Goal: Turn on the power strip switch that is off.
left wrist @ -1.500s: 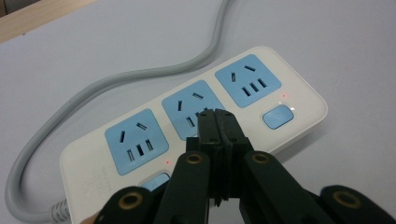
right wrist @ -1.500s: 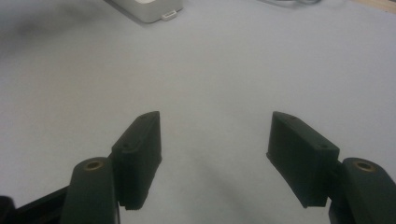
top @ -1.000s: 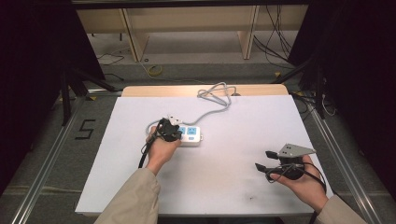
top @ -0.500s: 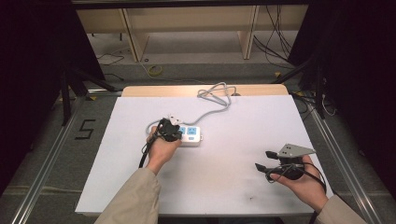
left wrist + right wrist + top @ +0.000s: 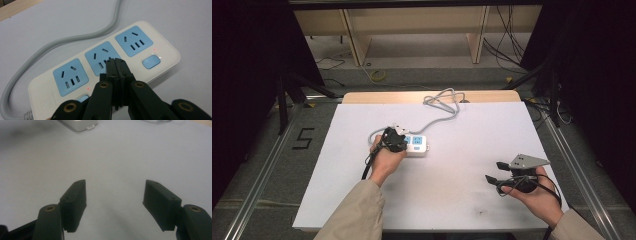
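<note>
**Closed tongs over the power strip's switches**

My left gripper (image 5: 116, 65) is clenched, its two jaws pressed flat together with nothing between them, and the tip hangs over the middle blue socket (image 5: 102, 58) of the white power strip (image 5: 417, 145). The strip lies flat on the white table (image 5: 472, 200), a little left of centre, with its grey cable (image 5: 439, 107) curling off toward the far edge. My right gripper (image 5: 115, 200) is released, jaws wide apart over bare tabletop, well away from the strip near the right side.

I judge the strip to be a stiff, light plastic block with a smooth, rather slippery shell, so a push from the side would likely slide it (the cable, springy and thick, may tug it back too). Three sockets show in my left gripper view, and a blue rocker button (image 5: 151, 61) sits at the far end beside a small red light; another peeps out just under my jaws. For pressing, I would come straight down on a button. For lifting or steadying, I would pinch across the narrow width, on the long edges.
</note>
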Motion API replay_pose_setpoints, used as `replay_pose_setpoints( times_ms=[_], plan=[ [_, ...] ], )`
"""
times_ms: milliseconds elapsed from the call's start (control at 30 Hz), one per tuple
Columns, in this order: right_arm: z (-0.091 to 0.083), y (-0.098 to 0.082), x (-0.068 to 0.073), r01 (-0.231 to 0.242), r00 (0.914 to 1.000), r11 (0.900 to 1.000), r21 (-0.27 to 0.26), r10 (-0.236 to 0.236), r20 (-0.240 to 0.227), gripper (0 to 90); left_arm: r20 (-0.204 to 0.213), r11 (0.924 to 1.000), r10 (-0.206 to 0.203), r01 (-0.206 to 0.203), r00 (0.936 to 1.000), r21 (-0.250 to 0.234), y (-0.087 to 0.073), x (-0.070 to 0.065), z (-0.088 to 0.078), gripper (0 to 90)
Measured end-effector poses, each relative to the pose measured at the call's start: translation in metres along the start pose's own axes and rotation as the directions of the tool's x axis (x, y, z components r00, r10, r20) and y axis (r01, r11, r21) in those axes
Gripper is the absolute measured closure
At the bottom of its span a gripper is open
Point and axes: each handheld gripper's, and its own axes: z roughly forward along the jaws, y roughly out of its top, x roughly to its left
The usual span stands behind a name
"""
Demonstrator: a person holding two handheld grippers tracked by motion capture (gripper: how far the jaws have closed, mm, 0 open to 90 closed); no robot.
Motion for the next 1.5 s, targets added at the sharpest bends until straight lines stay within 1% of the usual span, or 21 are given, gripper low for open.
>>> replay_pose_setpoints(
  times_ms=[100,200,367,500,633,700,733,867,1000,1200,1400,1500],
  plan=[
    [0.0001,0.0000,0.0003,0.000,1.0000,1.000,0.000,0.000,0.000,35.3,0.008,1.0000,-0.009,0.009,0.9999,-0.002,-0.0003,0.0012,0.0002,89.9],
    [0.0003,0.0000,0.0005,0.001,1.0000,1.000,0.001,-0.001,-0.001,35.3,0.003,1.0000,0.002,-0.002,1.0000,0.002,-0.0004,0.0005,0.0002,89.9],
    [0.0004,0.0000,0.0008,0.001,1.0000,1.000,0.002,-0.001,-0.001,35.3,0.006,1.0000,-0.005,0.005,1.0000,0.005,-0.0002,-0.0006,0.0001,89.9],
    [0.0006,0.0000,0.0010,0.000,1.0000,1.000,0.003,0.000,-0.001,35.3,-0.003,1.0000,0.004,-0.004,1.0000,0.007,0.0002,-0.0017,0.0003,89.9],
    [0.0005,0.0000,0.0013,0.000,1.0000,1.000,0.002,0.000,-0.001,35.3,-0.004,1.0000,-0.001,0.001,1.0000,0.009,0.0004,-0.0019,0.0005,89.9],
    [0.0005,-0.0001,0.0013,0.000,1.0000,1.000,0.003,0.000,-0.001,35.3,-0.007,0.9999,0.001,-0.001,1.0000,0.010,0.0005,-0.0023,0.0006,89.9],
    [0.0006,-0.0001,0.0014,-0.001,1.0000,1.000,0.004,0.001,-0.001,35.3,-0.009,0.9999,0.008,-0.008,0.9999,0.015,0.0007,-0.0023,0.0004,90.0],
    [0.0011,-0.0001,0.0020,-0.001,1.0000,1.000,0.006,0.002,-0.004,35.4,-0.014,0.9999,0.009,-0.008,0.9999,0.014,0.0010,-0.0035,0.0008,89.9],
    [0.0013,-0.0002,0.0021,0.001,1.0000,1.000,0.007,-0.001,-0.005,35.4,-0.015,0.9996,0.014,-0.014,0.9998,0.023,0.0019,-0.0036,0.0007,89.9],
    [0.0015,-0.0004,0.0021,0.002,1.0000,1.000,0.008,-0.002,-0.007,35.4,-0.016,0.9995,0.010,-0.010,0.9998,0.030,0.0030,-0.0036,0.0011,90.0],
    [0.0015,-0.0005,0.0021,0.000,1.0000,1.000,0.008,0.000,-0.006,35.4,-0.014,0.9993,-0.010,0.010,0.9998,0.036,0.0039,-0.0033,0.0015,90.0],
    [0.0014,-0.0004,0.0020,0.002,1.0000,1.000,0.008,-0.002,-0.007,35.4,-0.017,0.9990,-0.006,0.007,0.9998,0.045,0.0048,-0.0035,0.0014,90.0]
  ],
)
